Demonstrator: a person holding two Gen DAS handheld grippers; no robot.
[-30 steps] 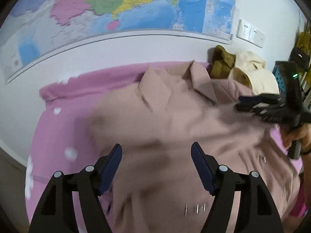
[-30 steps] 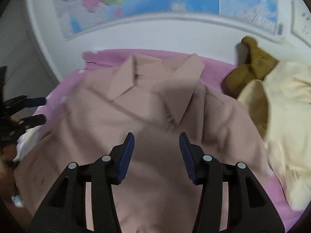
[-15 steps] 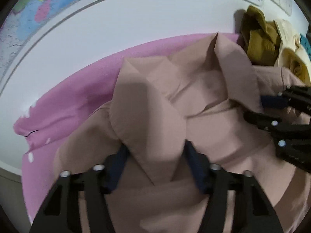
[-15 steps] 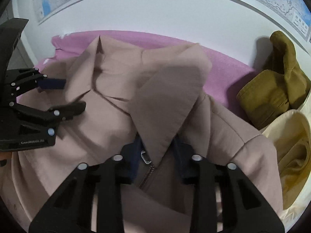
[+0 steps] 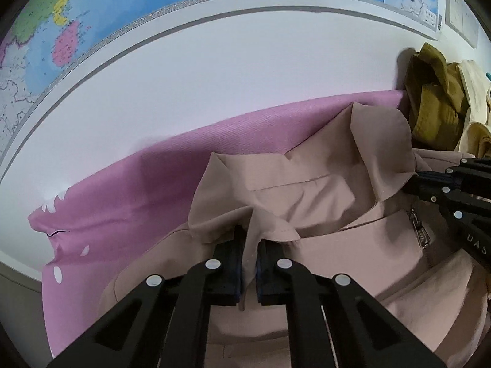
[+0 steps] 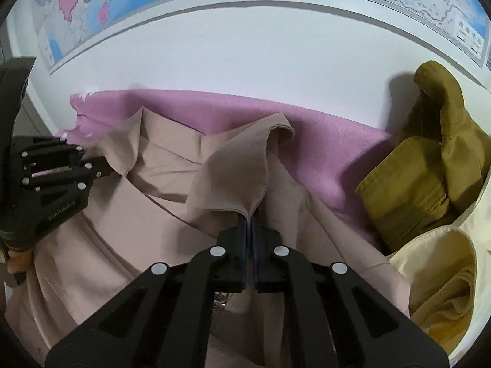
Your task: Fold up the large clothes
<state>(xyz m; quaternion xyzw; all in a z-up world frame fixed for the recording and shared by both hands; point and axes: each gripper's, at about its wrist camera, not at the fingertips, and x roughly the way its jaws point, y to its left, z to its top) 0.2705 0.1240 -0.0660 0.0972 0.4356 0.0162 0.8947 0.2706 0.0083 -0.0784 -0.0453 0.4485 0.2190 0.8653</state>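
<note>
A dusty-pink collared jacket (image 5: 307,196) (image 6: 172,208) with a front zipper (image 5: 422,233) lies on a pink sheet (image 5: 159,178) (image 6: 233,110), its collar toward the wall. My left gripper (image 5: 250,245) is shut on the left collar flap, the cloth pinched between its pads. My right gripper (image 6: 249,224) is shut on the right collar flap, which stands up above the fingers. Each gripper shows at the edge of the other's view: the right gripper (image 5: 412,181) and the left gripper (image 6: 109,167).
An olive-brown garment (image 6: 429,165) (image 5: 432,104) and a cream garment (image 6: 442,276) (image 5: 472,98) are heaped at the right against the white wall. A map (image 5: 92,15) hangs on that wall. The sheet's left edge (image 5: 43,224) drops off close by.
Both grippers moved forward over the jacket to its collar and went from open to shut, each pinching one collar flap. The collar flaps now stand up, bunched.
</note>
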